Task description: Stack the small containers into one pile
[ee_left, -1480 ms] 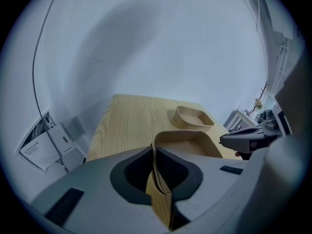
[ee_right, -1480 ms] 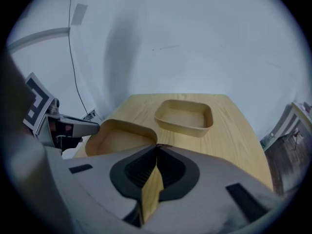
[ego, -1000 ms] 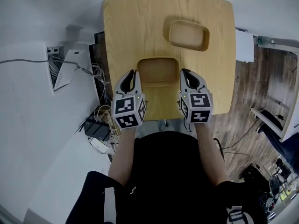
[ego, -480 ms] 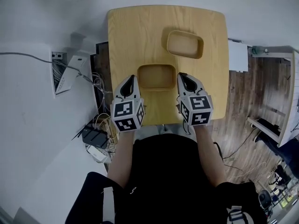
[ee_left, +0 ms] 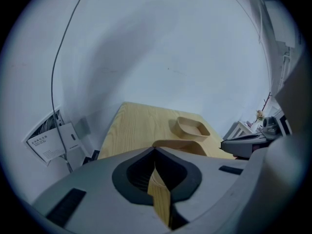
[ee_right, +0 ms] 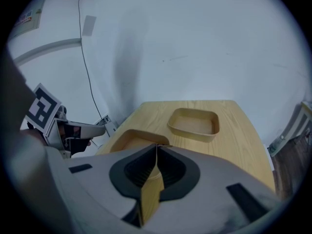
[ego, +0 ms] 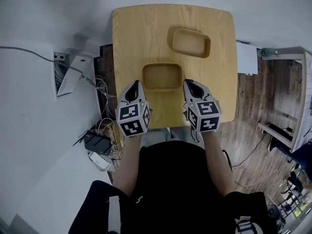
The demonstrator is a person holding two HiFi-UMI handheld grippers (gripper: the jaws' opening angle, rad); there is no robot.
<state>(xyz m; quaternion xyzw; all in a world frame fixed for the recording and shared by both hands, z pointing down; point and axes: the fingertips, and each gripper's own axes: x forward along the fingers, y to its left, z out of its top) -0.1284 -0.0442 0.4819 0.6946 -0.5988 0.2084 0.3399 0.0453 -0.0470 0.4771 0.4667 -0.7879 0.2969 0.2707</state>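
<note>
Both rounded-rect., thin-walled, tan: near container (ego: 162,77), far container (ego: 191,43)

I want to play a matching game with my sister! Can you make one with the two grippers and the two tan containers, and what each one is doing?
Things:
1. left gripper
2. right gripper
3. near container
4. far container

States:
A. stands alone further back on the table, untouched
B. shut on the near container's right wall
C. pinched on both sides
D. shut on the near container's left wall

Pairs: 1-D, 2-B, 3-C, 4-A
</note>
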